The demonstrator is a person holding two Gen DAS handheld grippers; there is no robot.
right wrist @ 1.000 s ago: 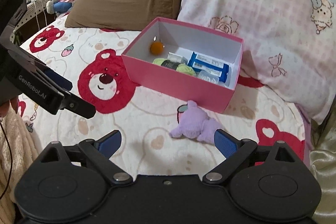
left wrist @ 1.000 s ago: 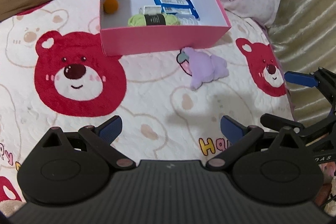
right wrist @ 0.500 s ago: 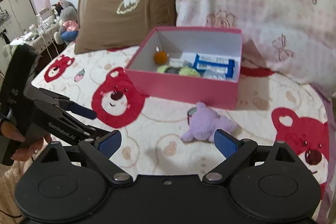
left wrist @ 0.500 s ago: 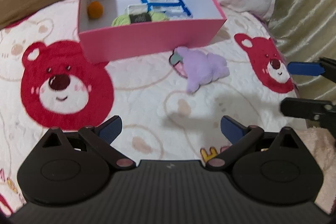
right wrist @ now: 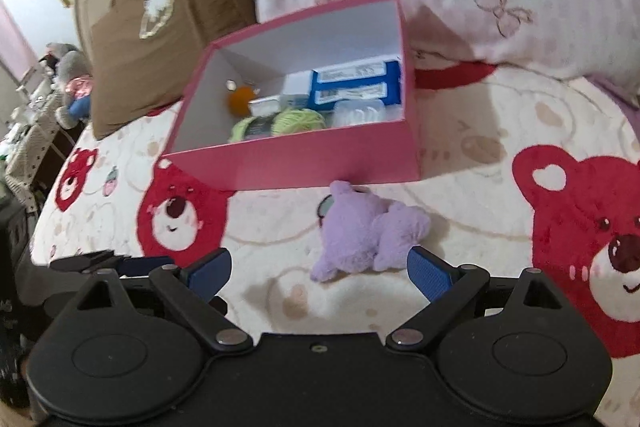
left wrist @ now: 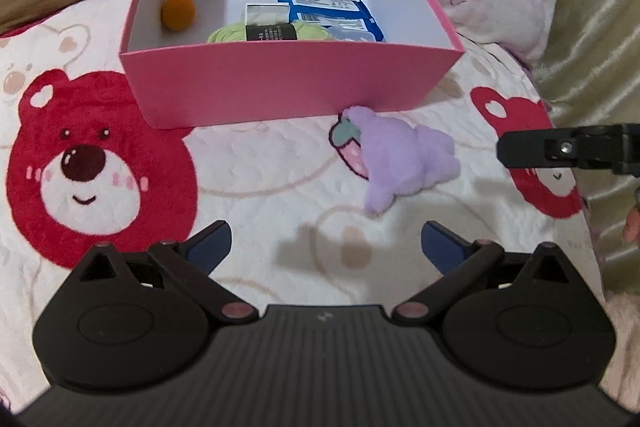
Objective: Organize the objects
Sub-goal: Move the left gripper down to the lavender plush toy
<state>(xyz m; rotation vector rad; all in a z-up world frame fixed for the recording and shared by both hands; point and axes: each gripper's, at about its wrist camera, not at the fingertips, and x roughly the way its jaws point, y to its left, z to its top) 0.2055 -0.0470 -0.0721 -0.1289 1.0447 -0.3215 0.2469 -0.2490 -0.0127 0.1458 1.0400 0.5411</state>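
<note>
Purple plush (right wrist: 368,231): lies on bedspread (right wrist: 460,227), frame centre, just below pink box (right wrist: 304,157) front wall.
Right gripper (right wrist: 319,269): jaws wide apart, empty; plush just beyond the tips.
Left gripper (left wrist: 326,243): spread wide, empty; bare bedspread ahead.
Box: open-topped, partly filled.
</note>
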